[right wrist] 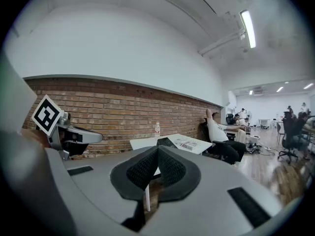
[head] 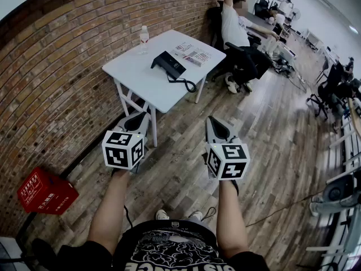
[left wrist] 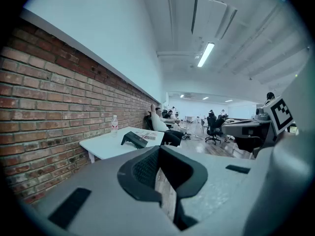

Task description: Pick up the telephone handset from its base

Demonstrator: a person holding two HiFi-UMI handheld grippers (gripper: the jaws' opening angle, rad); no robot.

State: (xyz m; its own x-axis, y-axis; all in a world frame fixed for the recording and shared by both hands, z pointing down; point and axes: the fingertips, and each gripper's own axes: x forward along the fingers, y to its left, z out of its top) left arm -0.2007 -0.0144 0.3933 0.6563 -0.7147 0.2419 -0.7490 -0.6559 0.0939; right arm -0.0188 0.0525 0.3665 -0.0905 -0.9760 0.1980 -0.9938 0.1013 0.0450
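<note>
Holding left gripper [head: 137,119] and right gripper [head: 218,130] out front, both pinched shut on nothing. Can see the handset [head: 163,62] resting on its base [head: 175,68] on the white table [head: 135,75], well ahead.

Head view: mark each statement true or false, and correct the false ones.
The telephone sits on the white table. True.
The left gripper grips the telephone. False: it is shut on nothing, short of the table.
A water bottle stands on the table near the brick wall. True.
The red crate sits on the table. False: it is on the floor by the wall.
The right gripper is shut. True.
</note>
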